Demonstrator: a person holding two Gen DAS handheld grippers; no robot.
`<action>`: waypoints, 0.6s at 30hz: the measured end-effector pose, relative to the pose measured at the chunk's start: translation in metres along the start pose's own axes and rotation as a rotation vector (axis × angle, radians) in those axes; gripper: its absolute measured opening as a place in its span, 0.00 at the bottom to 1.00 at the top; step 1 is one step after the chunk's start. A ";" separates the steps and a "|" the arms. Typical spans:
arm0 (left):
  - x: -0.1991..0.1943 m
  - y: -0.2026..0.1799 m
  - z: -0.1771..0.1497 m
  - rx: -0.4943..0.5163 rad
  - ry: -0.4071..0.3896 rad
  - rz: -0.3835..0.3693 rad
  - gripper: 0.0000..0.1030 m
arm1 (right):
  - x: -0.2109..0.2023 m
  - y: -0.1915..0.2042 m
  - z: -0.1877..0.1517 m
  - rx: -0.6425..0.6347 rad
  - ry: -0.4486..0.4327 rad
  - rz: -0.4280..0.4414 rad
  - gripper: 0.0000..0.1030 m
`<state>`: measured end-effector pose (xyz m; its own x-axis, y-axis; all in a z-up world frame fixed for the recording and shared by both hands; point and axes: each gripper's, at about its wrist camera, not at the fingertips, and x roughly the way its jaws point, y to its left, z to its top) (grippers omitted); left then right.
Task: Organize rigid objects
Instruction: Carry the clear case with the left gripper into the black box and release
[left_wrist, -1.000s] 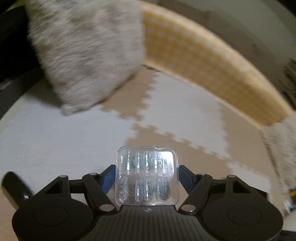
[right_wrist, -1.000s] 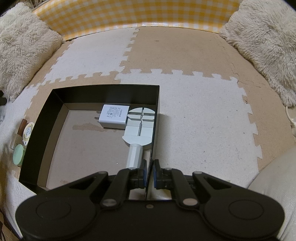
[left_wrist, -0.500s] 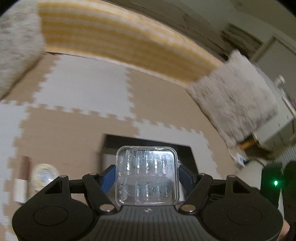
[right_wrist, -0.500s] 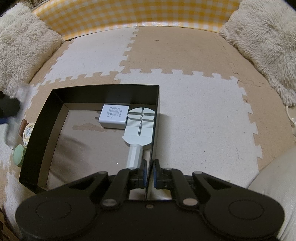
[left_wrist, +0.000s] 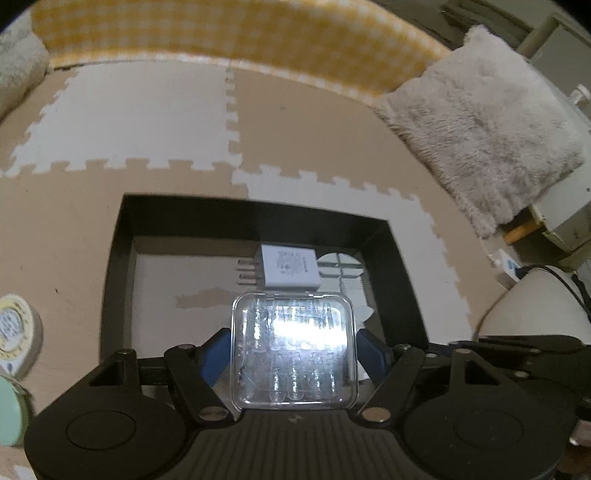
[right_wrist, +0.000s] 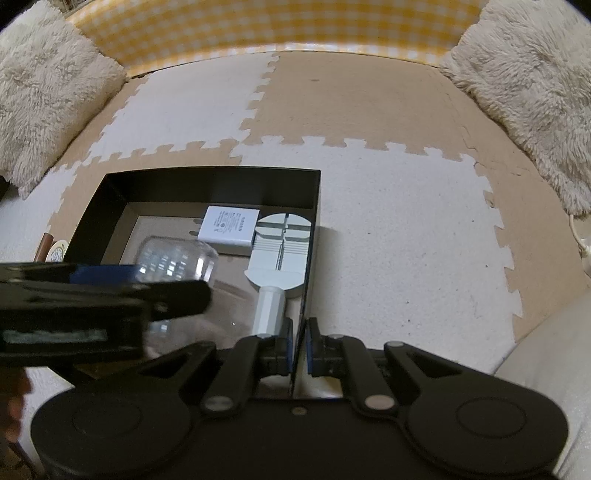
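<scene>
My left gripper (left_wrist: 293, 350) is shut on a clear plastic case (left_wrist: 294, 347) and holds it above the near part of a black open box (left_wrist: 255, 212). In the right wrist view the case (right_wrist: 173, 264) hangs over the box's left half (right_wrist: 207, 177). A white charger plug (left_wrist: 290, 267) and a white round tool with a handle (right_wrist: 280, 251) lie inside at the far right. My right gripper (right_wrist: 299, 347) is shut on the box's near right wall.
Round labelled tins (left_wrist: 13, 328) and a green lid (left_wrist: 9, 410) lie on the foam mat left of the box. Fluffy cushions (right_wrist: 532, 88) sit at the far right and far left (right_wrist: 40, 92). A yellow checked bumper (right_wrist: 277, 26) runs along the back.
My left gripper swung from facing the far left cushion to over the box, carrying the clear case into the right wrist view. The right gripper stayed on the box wall.
</scene>
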<state>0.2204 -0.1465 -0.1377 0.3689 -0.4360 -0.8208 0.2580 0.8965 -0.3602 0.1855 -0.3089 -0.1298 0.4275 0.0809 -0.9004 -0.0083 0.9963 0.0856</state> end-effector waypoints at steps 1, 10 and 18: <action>0.003 0.000 -0.001 -0.005 0.003 0.008 0.71 | 0.000 0.000 0.000 -0.001 0.000 0.000 0.07; 0.023 -0.001 -0.001 -0.037 -0.002 0.045 0.71 | 0.000 0.000 0.000 -0.008 0.003 -0.002 0.07; 0.026 -0.004 0.001 -0.005 -0.015 0.087 0.71 | 0.000 0.000 0.000 -0.008 0.003 -0.002 0.07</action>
<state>0.2294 -0.1617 -0.1573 0.4029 -0.3576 -0.8425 0.2201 0.9313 -0.2901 0.1854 -0.3085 -0.1295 0.4247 0.0785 -0.9019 -0.0145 0.9967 0.0800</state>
